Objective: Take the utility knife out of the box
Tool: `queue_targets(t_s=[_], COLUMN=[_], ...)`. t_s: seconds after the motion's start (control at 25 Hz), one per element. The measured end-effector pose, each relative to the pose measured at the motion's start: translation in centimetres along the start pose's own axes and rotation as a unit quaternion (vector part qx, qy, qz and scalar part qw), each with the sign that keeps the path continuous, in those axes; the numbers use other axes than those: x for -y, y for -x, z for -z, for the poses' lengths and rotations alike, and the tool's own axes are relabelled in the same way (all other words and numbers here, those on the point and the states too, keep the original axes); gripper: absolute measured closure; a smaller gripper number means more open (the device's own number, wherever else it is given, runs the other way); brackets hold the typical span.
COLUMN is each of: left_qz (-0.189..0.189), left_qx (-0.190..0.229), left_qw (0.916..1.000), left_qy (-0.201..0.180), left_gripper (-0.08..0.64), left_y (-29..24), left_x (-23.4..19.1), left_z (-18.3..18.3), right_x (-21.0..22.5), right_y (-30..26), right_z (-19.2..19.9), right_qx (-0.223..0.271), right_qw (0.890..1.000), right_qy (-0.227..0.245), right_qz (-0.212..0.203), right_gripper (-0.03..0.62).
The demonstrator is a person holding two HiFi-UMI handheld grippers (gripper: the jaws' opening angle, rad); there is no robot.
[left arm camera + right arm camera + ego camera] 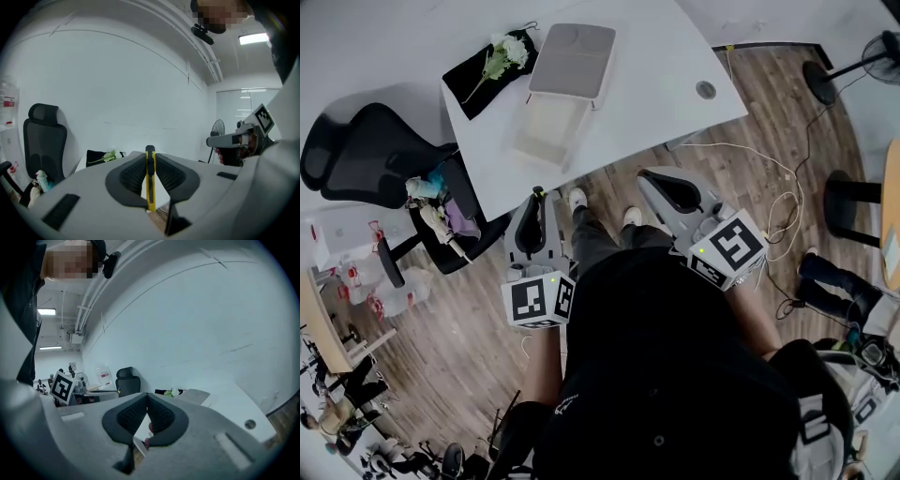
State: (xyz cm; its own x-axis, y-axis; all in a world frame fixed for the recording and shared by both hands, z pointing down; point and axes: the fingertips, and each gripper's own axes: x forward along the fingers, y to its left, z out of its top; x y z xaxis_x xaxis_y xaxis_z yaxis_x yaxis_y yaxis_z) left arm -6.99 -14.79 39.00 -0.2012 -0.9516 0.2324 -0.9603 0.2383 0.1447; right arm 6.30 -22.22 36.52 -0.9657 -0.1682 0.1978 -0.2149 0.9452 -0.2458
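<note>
The white table (pixel 656 84) lies at twelve o'clock from me. On it the box (pixel 546 131) stands open, its lid (pixel 572 58) tipped back toward twelve, showing only a pale floor. My right gripper (pixel 147 397) has its jaws together, empty. My left gripper (pixel 150 157), at six o'clock from the box, clamps the yellow utility knife (pixel 150 185).

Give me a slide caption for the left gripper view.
Left hand-held gripper clamps a slim yellow-and-black utility knife edge-on between its dark ribbed pads.
</note>
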Motion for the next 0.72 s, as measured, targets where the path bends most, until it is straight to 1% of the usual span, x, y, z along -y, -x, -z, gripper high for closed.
queue_targets(t_s=[0.12, 0.36, 0.56, 0.72], left_qz=[0.009, 0.015, 0.018, 0.028], left_qx=[0.01, 0.029, 0.044, 0.057], left_qw=[0.9999, 0.9995, 0.9989, 0.9979], left_qy=[0.0, -0.001, -0.005, -0.01], left_gripper=[0.5, 0.499, 0.499, 0.5], left_y=[0.7, 1.6, 1.4, 0.9], left_x=[1.0, 2.3, 2.7, 3.4], left_z=[-0.5, -1.1, -2.1, -3.5], right_x=[-0.2, -0.7, -0.2, 0.5], right_y=[0.1, 0.4, 1.0, 1.7], right_z=[0.2, 0.2, -0.3, -1.6], right_qx=[-0.002, 0.0, 0.008, 0.018], right_qw=[1.0, 1.0, 1.0, 0.999], right_qy=[0.002, 0.01, 0.017, 0.03], right_qz=[-0.008, -0.022, -0.018, -0.009], right_gripper=[0.588, 0.588, 0.588, 0.588])
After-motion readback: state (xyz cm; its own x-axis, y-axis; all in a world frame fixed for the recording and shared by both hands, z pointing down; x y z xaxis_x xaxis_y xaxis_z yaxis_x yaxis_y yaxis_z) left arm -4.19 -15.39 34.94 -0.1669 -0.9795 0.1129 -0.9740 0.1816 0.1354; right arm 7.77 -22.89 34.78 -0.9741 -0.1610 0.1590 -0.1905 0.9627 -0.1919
